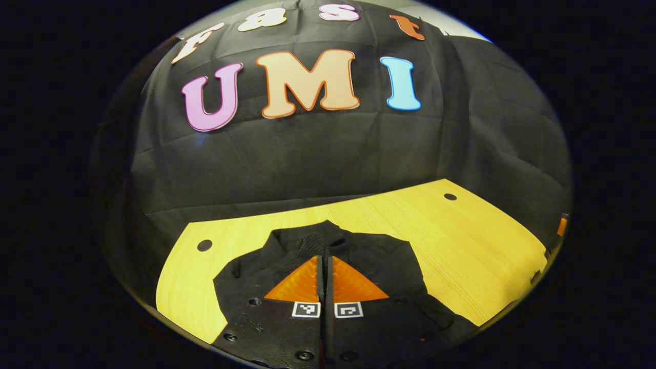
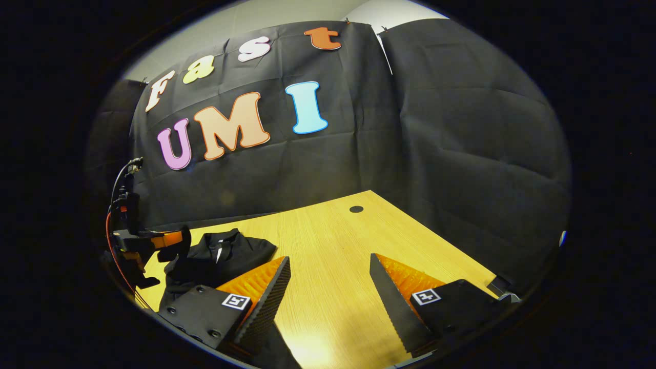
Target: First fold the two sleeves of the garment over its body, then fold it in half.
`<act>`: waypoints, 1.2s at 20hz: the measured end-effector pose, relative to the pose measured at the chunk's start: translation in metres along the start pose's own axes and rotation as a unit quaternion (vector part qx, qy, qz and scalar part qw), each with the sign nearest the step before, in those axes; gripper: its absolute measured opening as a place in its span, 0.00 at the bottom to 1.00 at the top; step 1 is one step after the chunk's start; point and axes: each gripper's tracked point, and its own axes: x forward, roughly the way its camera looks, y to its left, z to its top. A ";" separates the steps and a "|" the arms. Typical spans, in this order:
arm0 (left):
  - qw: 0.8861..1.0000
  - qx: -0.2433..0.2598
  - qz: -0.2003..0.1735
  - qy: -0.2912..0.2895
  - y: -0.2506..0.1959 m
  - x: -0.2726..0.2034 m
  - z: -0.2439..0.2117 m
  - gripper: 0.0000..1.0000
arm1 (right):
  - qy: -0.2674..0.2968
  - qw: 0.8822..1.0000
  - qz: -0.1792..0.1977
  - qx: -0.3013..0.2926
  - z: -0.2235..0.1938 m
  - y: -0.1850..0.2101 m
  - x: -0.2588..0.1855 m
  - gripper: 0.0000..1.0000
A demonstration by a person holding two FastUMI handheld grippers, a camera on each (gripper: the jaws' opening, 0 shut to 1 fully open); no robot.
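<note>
In the left gripper view my left gripper (image 1: 325, 266) has its fingers pressed together, tips over the black garment (image 1: 379, 256), which lies bunched on the near-left part of the wooden table (image 1: 461, 241); whether any cloth is pinched between them I cannot tell. In the right gripper view my right gripper (image 2: 330, 279) is spread wide above bare wood, the garment (image 2: 220, 256) lying at far left, with the left gripper (image 2: 154, 243) at its left edge.

Black garment (image 1: 359, 256), yellow wood-grain table (image 1: 461, 241)
</note>
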 end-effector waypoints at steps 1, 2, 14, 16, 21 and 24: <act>1.000 0.002 -0.004 0.003 -0.006 0.004 -0.001 0.00 | 0.002 1.000 -0.002 0.000 0.000 -0.002 0.001 0.99; 1.000 0.005 -0.007 0.007 -0.010 0.007 -0.001 0.00 | 0.003 1.000 -0.003 0.000 -0.001 -0.003 0.001 0.99; 0.997 -0.011 0.032 -0.063 -0.014 -0.046 0.033 0.95 | 0.009 0.998 0.063 -0.026 -0.004 0.018 0.011 0.98; 0.996 -0.017 0.058 -0.064 0.003 -0.072 0.027 0.95 | 0.014 0.995 0.092 -0.032 -0.008 0.029 0.010 0.98; 0.991 -0.027 0.104 -0.084 0.045 -0.136 0.007 0.94 | 0.018 0.991 0.126 -0.049 -0.019 0.055 -0.005 0.99; 0.990 -0.019 0.117 -0.074 0.065 -0.170 -0.019 0.93 | 0.028 0.989 0.131 -0.055 -0.038 0.073 -0.016 0.98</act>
